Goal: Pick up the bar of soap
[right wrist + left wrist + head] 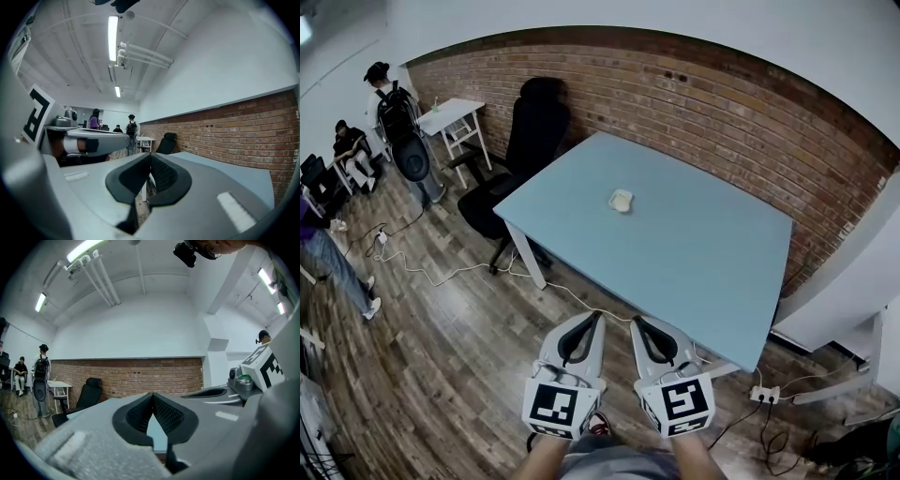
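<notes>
A pale cream bar of soap [621, 200] lies on the light blue table [694, 272], toward its far side. Both grippers hang over the wooden floor just short of the table's near corner, side by side, pointing at the table. In the head view my left gripper [598, 316] and my right gripper [635, 320] each have their jaws together at the tips with nothing between them. The left gripper view shows its jaw tips [152, 394] meeting, and the right gripper view shows its tips [151, 155] meeting too. The soap does not show in either gripper view.
A black office chair [520, 159] stands at the table's far left corner. A brick wall [741, 122] runs behind the table. Cables and a power strip [763, 395] lie on the floor. People [398, 131] and a small white table [455, 117] are at the far left.
</notes>
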